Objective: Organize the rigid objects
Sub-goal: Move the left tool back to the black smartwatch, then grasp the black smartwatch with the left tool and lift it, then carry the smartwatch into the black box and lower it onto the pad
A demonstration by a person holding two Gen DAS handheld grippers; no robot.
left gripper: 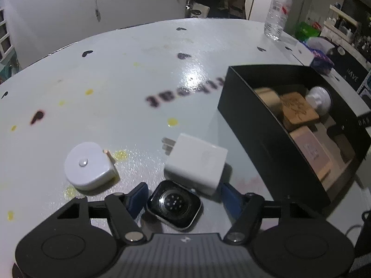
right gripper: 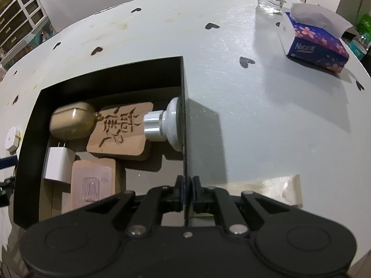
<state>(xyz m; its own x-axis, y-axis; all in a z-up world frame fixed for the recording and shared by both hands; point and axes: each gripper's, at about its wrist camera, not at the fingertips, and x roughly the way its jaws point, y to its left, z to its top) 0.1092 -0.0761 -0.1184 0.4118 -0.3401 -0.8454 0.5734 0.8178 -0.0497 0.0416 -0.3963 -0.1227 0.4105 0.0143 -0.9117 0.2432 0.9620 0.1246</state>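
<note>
Left wrist view: a pale glossy table [left gripper: 139, 74] dotted with dark hearts and yellow spots runs to a curved far edge, with white walls and cluttered shelving behind. The left gripper [left gripper: 183, 197] points down at a watch body [left gripper: 174, 205] lying face down between its blue fingers [left gripper: 138, 197]; the jaws stand partly open, and the left pad looks at or just beside the watch's edge, contact unclear. A white charger [left gripper: 197, 162] lies just beyond the watch, touching or nearly so, crowding the right finger. A round white tape measure [left gripper: 89, 164] sits near left. To the right stands the black box [left gripper: 259, 125], already holding several things. A water bottle [left gripper: 278, 9] stands at the far right edge. The middle of the table is bare.

Right wrist view: the right gripper [right gripper: 187, 185] is pinched on the box's right wall [right gripper: 184, 115]. Inside lie a tan earbud case [right gripper: 71, 120], a carved wooden plaque [right gripper: 120, 129], a white knob [right gripper: 167, 122], a small white plug [right gripper: 58, 164] and a pinkish block [right gripper: 92, 180]. A tissue box [right gripper: 317, 46] stands far right, well apart.
</note>
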